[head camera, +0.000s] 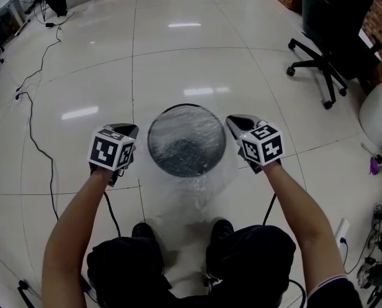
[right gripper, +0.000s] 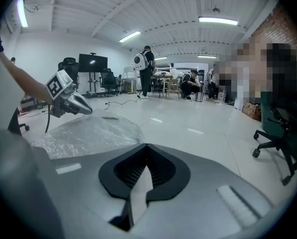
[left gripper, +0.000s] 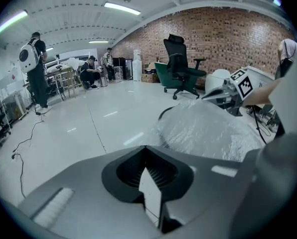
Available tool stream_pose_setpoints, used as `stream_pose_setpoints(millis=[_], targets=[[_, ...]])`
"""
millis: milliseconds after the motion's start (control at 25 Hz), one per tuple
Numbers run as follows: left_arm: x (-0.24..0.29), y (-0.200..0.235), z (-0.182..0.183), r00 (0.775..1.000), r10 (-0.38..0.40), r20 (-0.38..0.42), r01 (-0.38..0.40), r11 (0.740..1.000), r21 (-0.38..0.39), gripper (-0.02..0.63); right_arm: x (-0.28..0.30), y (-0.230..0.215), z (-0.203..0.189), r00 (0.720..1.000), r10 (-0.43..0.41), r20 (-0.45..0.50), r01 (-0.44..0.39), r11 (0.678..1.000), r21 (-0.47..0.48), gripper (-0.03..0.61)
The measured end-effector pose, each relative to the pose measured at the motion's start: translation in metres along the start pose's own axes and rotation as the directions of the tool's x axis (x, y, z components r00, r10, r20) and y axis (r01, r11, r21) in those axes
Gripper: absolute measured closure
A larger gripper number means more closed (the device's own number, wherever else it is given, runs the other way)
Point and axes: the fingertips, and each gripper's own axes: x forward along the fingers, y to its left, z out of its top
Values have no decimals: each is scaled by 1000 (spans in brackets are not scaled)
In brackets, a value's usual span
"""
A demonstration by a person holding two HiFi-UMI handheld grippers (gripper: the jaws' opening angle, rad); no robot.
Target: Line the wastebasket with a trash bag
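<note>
A round black wastebasket [head camera: 186,106] stands on the floor right in front of the person's feet. A clear trash bag [head camera: 192,186] covers its mouth and spills down the near side onto the floor. My left gripper [head camera: 128,131] hovers just left of the rim and my right gripper [head camera: 234,121] just right of it. Both are shut, and I see nothing between their jaws. In the left gripper view the crumpled bag [left gripper: 203,128] bulges ahead to the right, with the right gripper [left gripper: 223,92] beyond it. The right gripper view shows the bag [right gripper: 88,133] at left and the left gripper [right gripper: 77,103] above it.
A black office chair [head camera: 324,63] stands at the back right, with a white rounded object [head camera: 378,114] nearer. Cables [head camera: 31,120] trail over the pale tiled floor at left. The person's shoes [head camera: 222,226] sit just behind the basket. Several people stand or sit far off in the room [left gripper: 36,68].
</note>
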Motion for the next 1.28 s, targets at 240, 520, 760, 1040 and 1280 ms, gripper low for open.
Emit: stream_pose_setpoints(millis=[240, 520, 760, 1040, 1280], targets=[[15, 13, 13, 1000, 15, 13, -15, 1000, -8, 603, 17, -18, 11, 1000, -7, 8, 7, 1000, 11, 577], [31, 25, 15, 1000, 22, 2, -22, 1000, -15, 603, 37, -24, 15, 1000, 0, -8, 0, 1000, 15, 577], [52, 32, 24, 1000, 21, -2, -21, 1000, -16, 603, 53, -41, 11, 1000, 3, -23, -2, 1000, 26, 577], [77, 39, 19, 1000, 17, -18, -17, 1000, -25, 603, 77, -48, 7, 999, 23, -49, -22, 1000, 22, 577], [95, 39, -2, 999, -23, -47, 20, 998, -55, 603, 95, -41, -10, 993, 65, -94, -61, 997, 41, 577]])
